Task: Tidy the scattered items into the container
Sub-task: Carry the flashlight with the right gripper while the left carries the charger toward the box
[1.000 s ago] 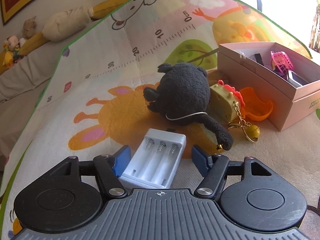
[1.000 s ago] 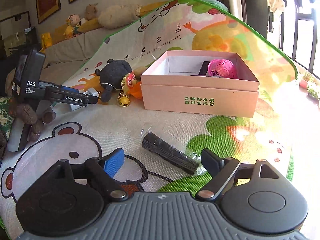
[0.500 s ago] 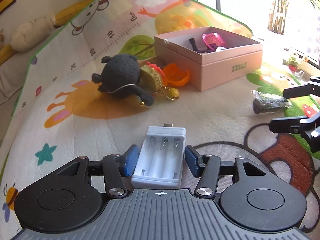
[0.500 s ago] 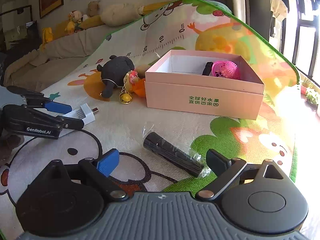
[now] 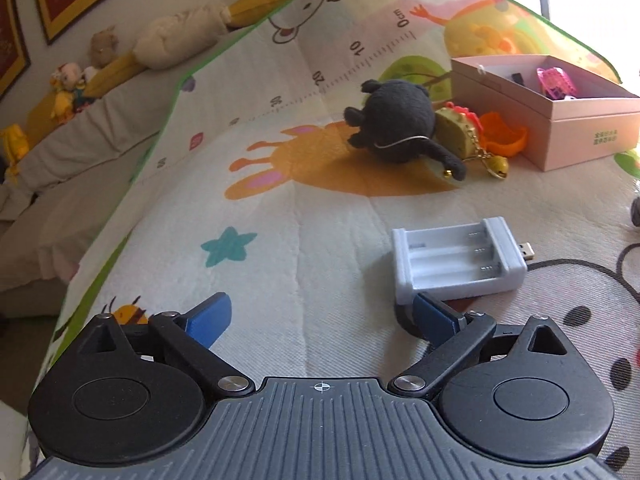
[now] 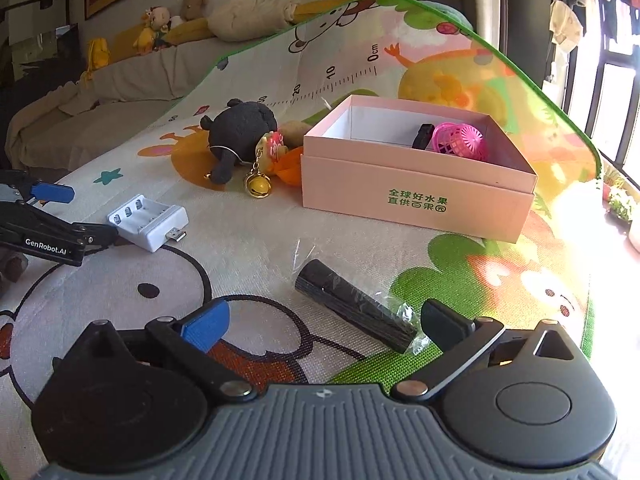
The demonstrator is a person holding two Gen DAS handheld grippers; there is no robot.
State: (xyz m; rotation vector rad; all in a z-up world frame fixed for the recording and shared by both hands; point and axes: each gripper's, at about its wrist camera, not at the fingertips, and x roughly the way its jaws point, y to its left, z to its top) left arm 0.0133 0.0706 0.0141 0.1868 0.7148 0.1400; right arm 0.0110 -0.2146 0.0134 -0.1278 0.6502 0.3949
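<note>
Left gripper (image 5: pixel 322 316) has its jaws opening wide, with only bare play mat (image 5: pixel 300 240) between them. Its right blue fingertip (image 5: pixel 434 314) sits just at the near corner of the white battery charger (image 5: pixel 458 262), which lies flat on the mat outside the jaws, its plug end pointing toward the right edge of the view. To the left of the charger the mat is bare, with lots of room, out to the green mat edge (image 5: pixel 160 136).

Right gripper (image 6: pixel 324 322) is opening wide too. A black wrapped stick (image 6: pixel 354 310) lies slanted on the mat between its fingertips, its near end close to the black fingertip (image 6: pixel 444 324). The pads are not pressing it.

A pink box (image 6: pixel 416 192) stands farther back toward the far right side of the mat, open on top. A pink ball (image 6: pixel 464 142) and a black thing (image 6: pixel 424 136) lie inside it. Pressed near the box's left wall are a black plush toy (image 6: pixel 240 128), an orange bowl (image 6: pixel 290 168) and a yellow bell (image 6: pixel 258 186) on a chain. Bare mat stretches between the stick and the box front, and between the charger and the plush toy. The far end of the mat bends up behind the box.
</note>
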